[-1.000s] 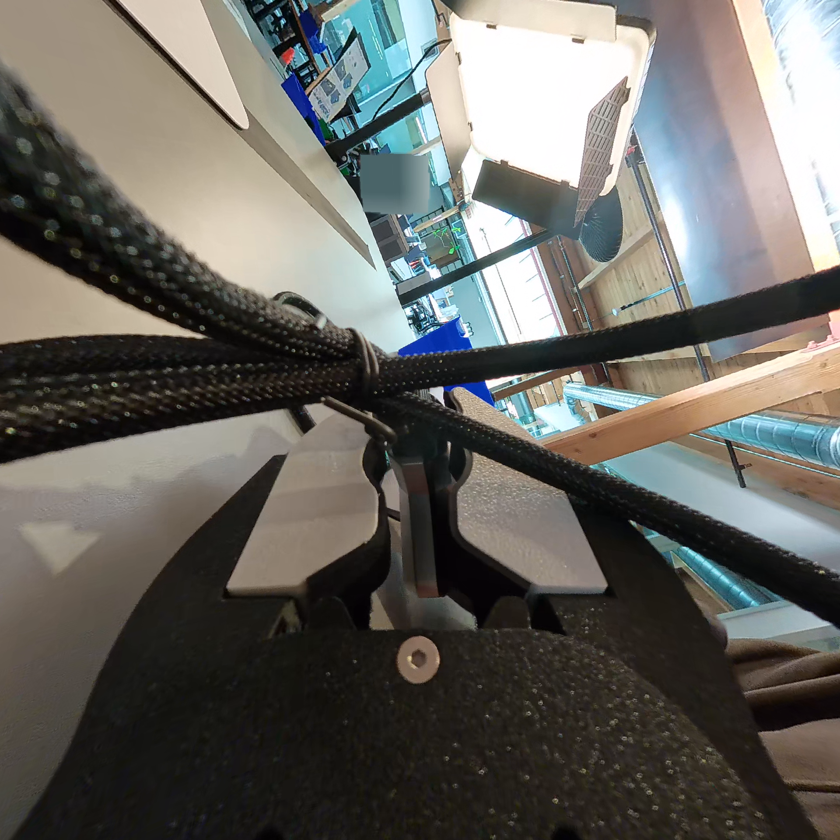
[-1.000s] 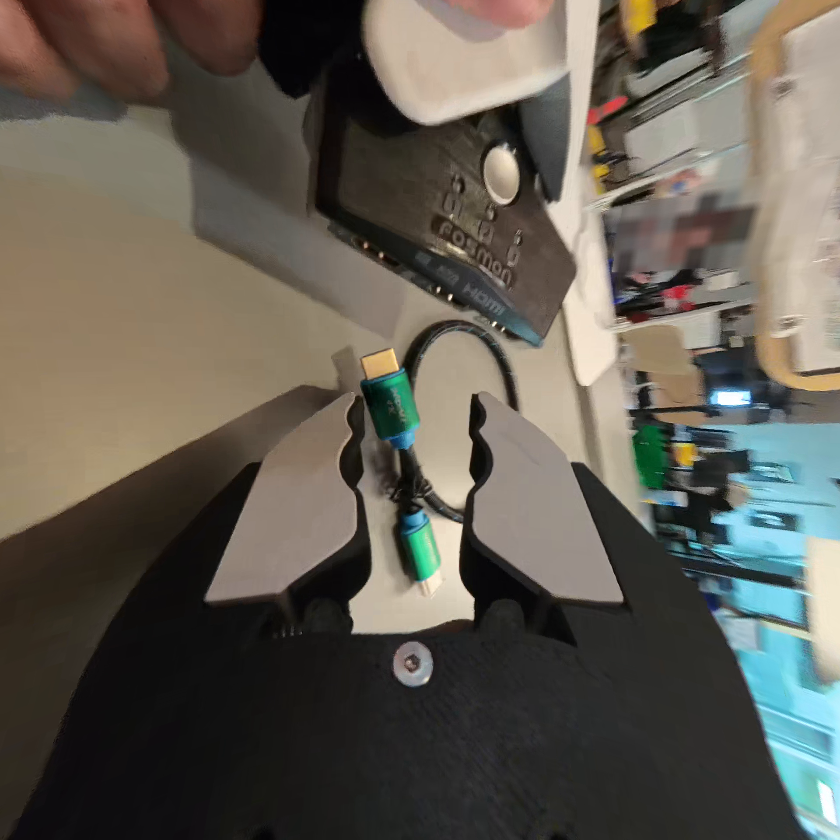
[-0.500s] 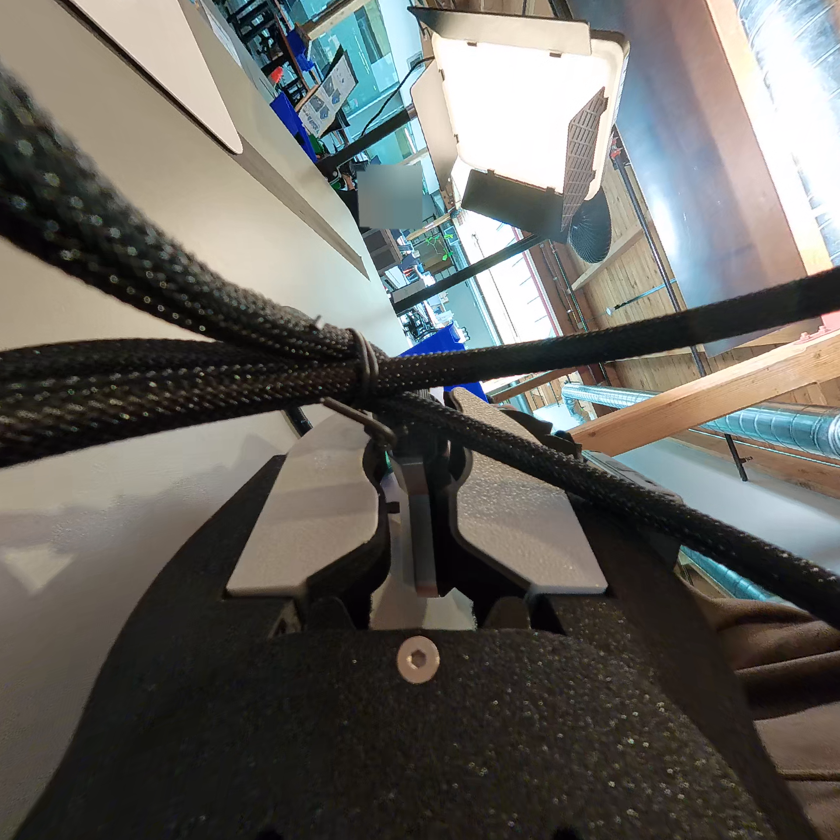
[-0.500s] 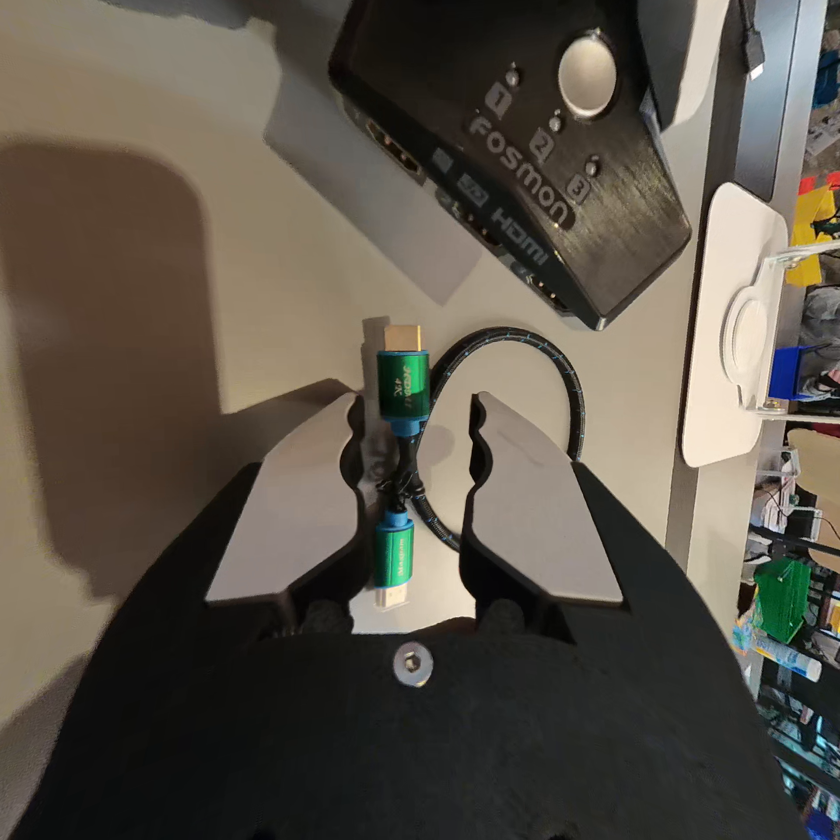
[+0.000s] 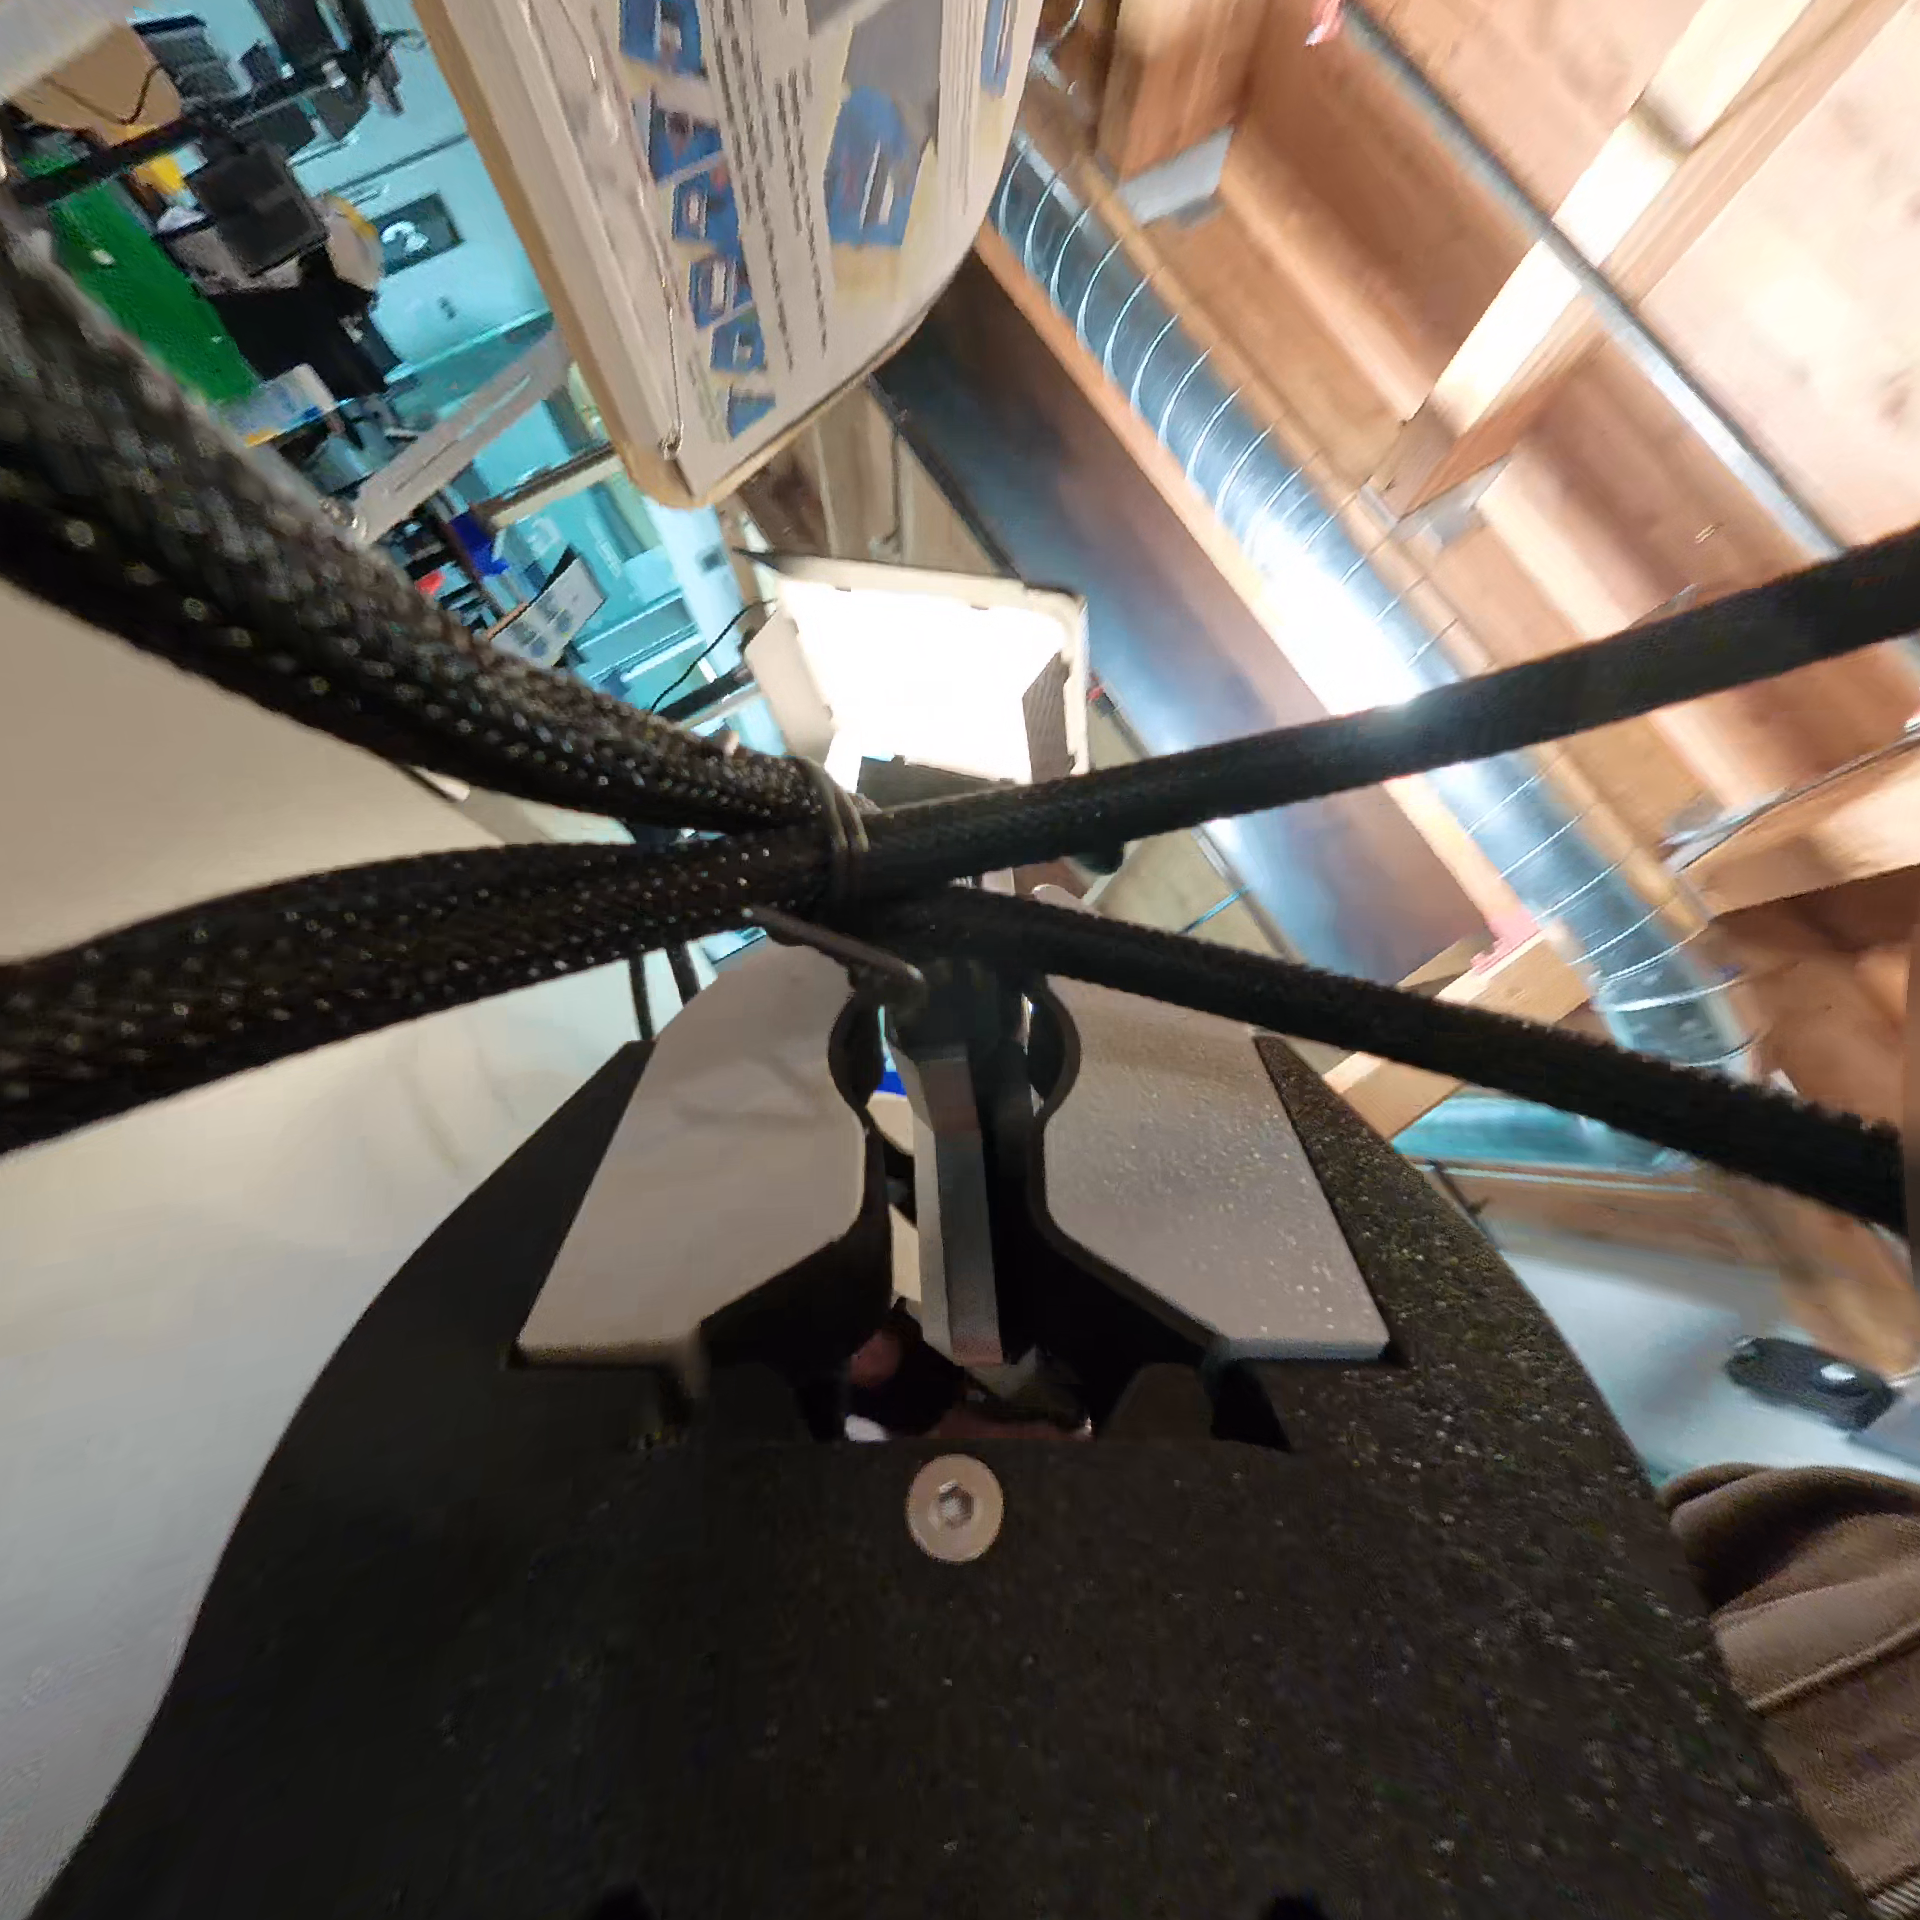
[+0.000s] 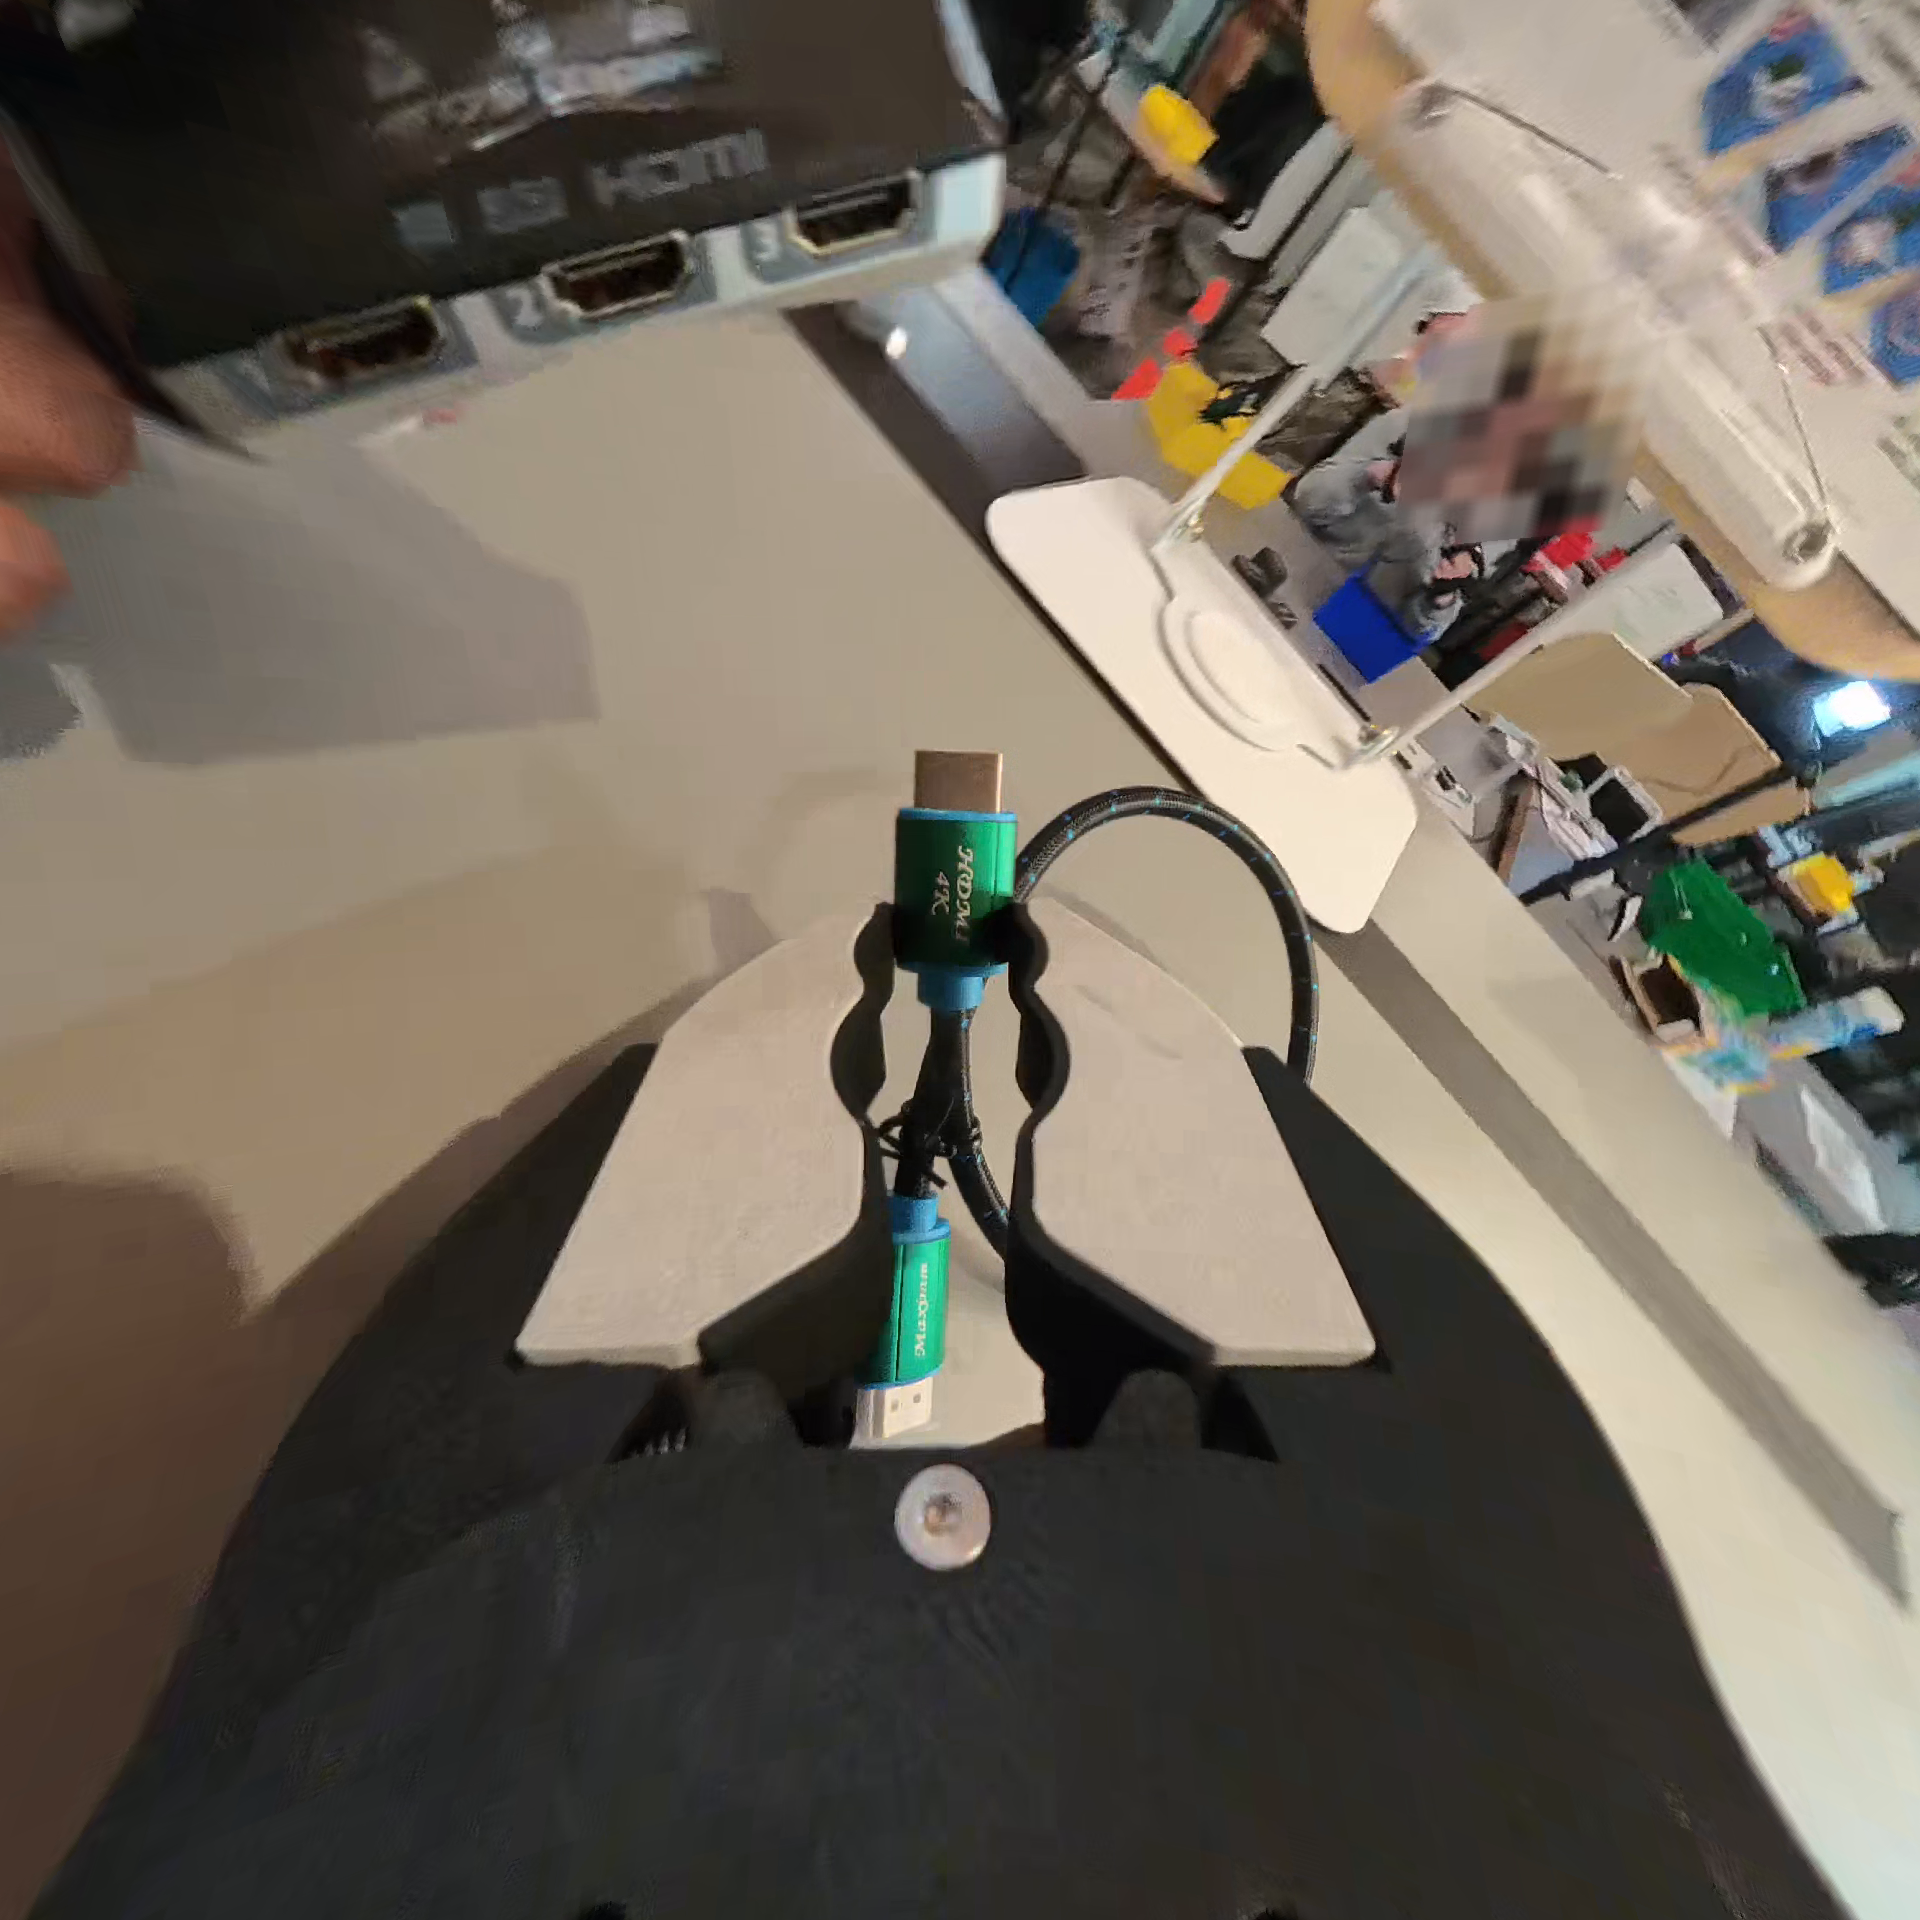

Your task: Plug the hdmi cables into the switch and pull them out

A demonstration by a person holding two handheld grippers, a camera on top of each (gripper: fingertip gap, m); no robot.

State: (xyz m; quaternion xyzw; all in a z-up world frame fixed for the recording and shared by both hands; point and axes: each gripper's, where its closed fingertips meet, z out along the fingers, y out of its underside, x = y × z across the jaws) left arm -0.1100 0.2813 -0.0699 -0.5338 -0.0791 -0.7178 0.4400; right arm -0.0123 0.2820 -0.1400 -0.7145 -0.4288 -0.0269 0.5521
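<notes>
My right gripper [image 6: 951, 925] is shut on the upper green plug [image 6: 951, 883] of a short cable, with both pads pressing its sides and the gold tip pointing forward. The black braided cable [image 6: 1288, 935] loops to the right. The second green plug [image 6: 914, 1320] hangs between the finger bases. A black switch box [image 6: 520, 125] with three ports faces the plug from the top left, next to a hand [image 6: 42, 436]. In the left wrist view, my left gripper [image 5: 951, 997] is shut on a flat grey-and-black slab [image 5: 956, 1174], which I take for that box edge-on. Thick black braided cables [image 5: 416, 914] cross in front of it.
The beige table [image 6: 520, 831] lies below, and its edge runs down to the right. A white stand base [image 6: 1195, 665] sits near that edge. A bright lamp panel [image 5: 935, 675] and a printed board [image 5: 727, 208] are behind. A brown cloth [image 5: 1808, 1579] is at the right. Left tips to right tips: about 12 cm.
My right jaws closed on the green plug, which lay loose between them before, and the view tilted up. The switch box now shows its port side. My left grasp is unchanged and its view swung.
</notes>
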